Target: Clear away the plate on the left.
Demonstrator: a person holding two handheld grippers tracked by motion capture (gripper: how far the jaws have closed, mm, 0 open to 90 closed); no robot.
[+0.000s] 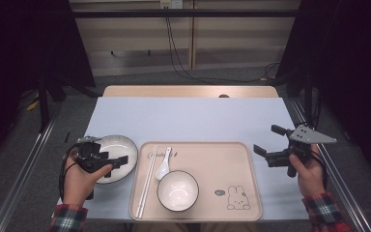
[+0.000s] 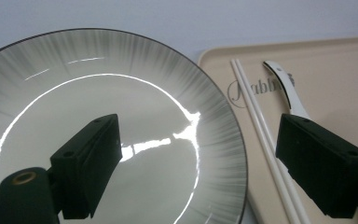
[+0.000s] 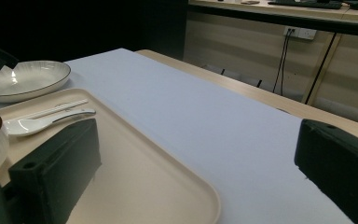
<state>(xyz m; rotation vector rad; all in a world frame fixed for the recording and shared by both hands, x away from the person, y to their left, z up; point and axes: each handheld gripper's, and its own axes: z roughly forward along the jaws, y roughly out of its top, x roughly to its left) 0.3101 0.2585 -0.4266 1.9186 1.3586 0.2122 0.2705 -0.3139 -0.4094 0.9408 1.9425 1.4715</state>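
A white plate [image 1: 121, 150] with grey streaks and a dark rim lies on the pale blue table, left of a beige tray [image 1: 222, 164]. My left gripper [image 1: 110, 153] is open over the plate's right side. In the left gripper view one jaw hangs over the plate [image 2: 98, 93] and the other over the white chopsticks [image 2: 256, 121]; the gripper [image 2: 200, 158] holds nothing. My right gripper [image 1: 268, 140] is open in the air at the tray's right edge. In the right gripper view that gripper [image 3: 198, 172] is empty above the tray [image 3: 135, 177].
On the tray lie white chopsticks [image 1: 147, 181], a white spoon [image 1: 163, 164] and a dark-rimmed bowl [image 1: 177, 191]; a rabbit drawing [image 1: 236, 198] marks its near right corner. The table [image 1: 193, 118] stretches bare behind the tray. Cables [image 1: 183, 63] run on the floor beyond.
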